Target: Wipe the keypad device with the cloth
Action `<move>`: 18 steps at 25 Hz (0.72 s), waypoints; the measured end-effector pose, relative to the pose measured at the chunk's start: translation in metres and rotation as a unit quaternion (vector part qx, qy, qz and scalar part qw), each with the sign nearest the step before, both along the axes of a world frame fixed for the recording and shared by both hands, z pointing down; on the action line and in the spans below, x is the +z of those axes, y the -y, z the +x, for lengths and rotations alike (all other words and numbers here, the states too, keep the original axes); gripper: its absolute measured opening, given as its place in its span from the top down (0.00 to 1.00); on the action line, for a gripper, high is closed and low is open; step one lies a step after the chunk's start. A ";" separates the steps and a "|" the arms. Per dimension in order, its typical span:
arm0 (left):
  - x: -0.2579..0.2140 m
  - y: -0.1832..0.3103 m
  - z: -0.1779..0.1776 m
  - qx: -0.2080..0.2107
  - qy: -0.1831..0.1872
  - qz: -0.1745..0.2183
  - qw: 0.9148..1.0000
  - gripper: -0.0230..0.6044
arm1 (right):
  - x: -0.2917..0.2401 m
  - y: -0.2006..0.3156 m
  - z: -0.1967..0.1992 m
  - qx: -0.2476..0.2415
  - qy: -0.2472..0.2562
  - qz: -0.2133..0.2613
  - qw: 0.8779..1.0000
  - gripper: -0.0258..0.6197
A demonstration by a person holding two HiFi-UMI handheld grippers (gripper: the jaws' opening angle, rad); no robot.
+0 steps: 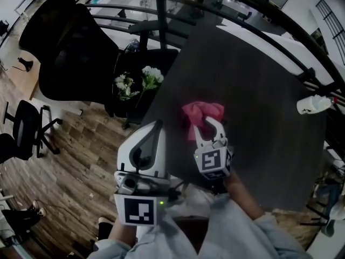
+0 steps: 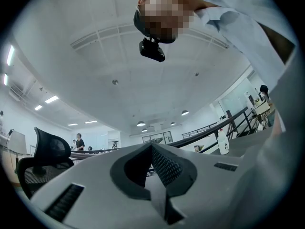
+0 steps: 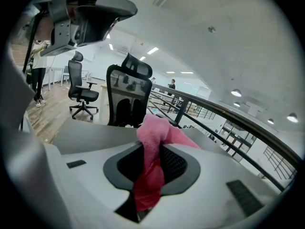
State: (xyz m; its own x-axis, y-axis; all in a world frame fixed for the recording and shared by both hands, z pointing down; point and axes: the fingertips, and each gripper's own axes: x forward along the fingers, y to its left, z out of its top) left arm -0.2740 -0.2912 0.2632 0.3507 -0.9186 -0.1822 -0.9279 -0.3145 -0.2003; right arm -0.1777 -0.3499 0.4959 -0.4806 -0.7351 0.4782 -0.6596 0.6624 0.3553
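Over the dark grey tabletop, my right gripper pinches the crumpled pink cloth, bunched between its jaws; my left gripper, by the table's near corner, has jaws pressed together, holding nothing

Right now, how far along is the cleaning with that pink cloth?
Done: the pink cloth is picked up, clamped in the right hand-held gripper over the dark table. In hand: nothing more; the left hand-held gripper is shut and empty. Left: the wiping itself. No keypad device shows in any view, so no wipe has visibly begun.
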 end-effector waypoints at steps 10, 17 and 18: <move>-0.002 0.001 0.009 0.014 -0.001 0.001 1.000 0.96 | 0.022 -0.033 0.007 -0.022 -0.039 -0.031 0.999 0.83; -0.002 0.000 0.020 0.026 -0.002 0.002 1.000 0.96 | 0.038 -0.056 0.035 0.004 -0.030 -0.062 0.998 0.83; -0.002 0.000 0.022 0.028 -0.002 0.002 1.000 0.96 | 0.039 -0.059 0.039 0.009 -0.029 -0.067 0.997 0.83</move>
State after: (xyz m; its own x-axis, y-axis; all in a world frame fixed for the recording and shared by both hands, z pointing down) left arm -0.2520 -0.2911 0.2612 0.4015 -0.8964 -0.1880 -0.9094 -0.3658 -0.1980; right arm -0.1383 -0.2911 0.5349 -0.4359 -0.6718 0.5989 -0.6533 0.6939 0.3029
